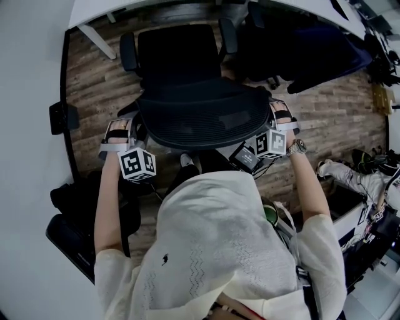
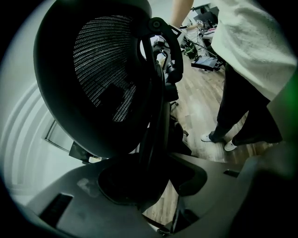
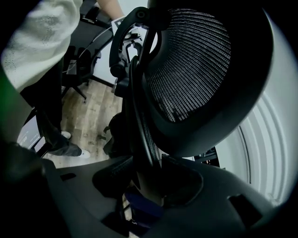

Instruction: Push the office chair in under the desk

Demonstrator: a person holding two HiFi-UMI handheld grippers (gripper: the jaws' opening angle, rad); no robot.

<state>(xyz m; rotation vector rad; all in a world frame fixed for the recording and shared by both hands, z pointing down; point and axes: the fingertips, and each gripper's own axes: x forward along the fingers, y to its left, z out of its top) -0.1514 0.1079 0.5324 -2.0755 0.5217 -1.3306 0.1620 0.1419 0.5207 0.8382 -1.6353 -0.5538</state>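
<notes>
A black mesh office chair faces the white desk [image 1: 125,7] at the top of the head view. Its seat [image 1: 178,53] lies just short of the desk edge, and its backrest [image 1: 203,115] is towards me. My left gripper [image 1: 125,128] is at the backrest's left rim and my right gripper [image 1: 279,119] at its right rim. In the left gripper view the rim of the backrest [image 2: 100,79] runs down between the jaws of the left gripper [image 2: 149,181], which are closed on it. The right gripper view shows the backrest [image 3: 200,69] clamped the same way in the right gripper [image 3: 149,186].
A white desk leg [image 1: 97,40] stands left of the chair. A second dark chair with blue fabric [image 1: 312,47] sits under the desk at the right. Black bags [image 1: 75,206] lie at the left by the white wall. Cables and gear [image 1: 369,181] crowd the right edge.
</notes>
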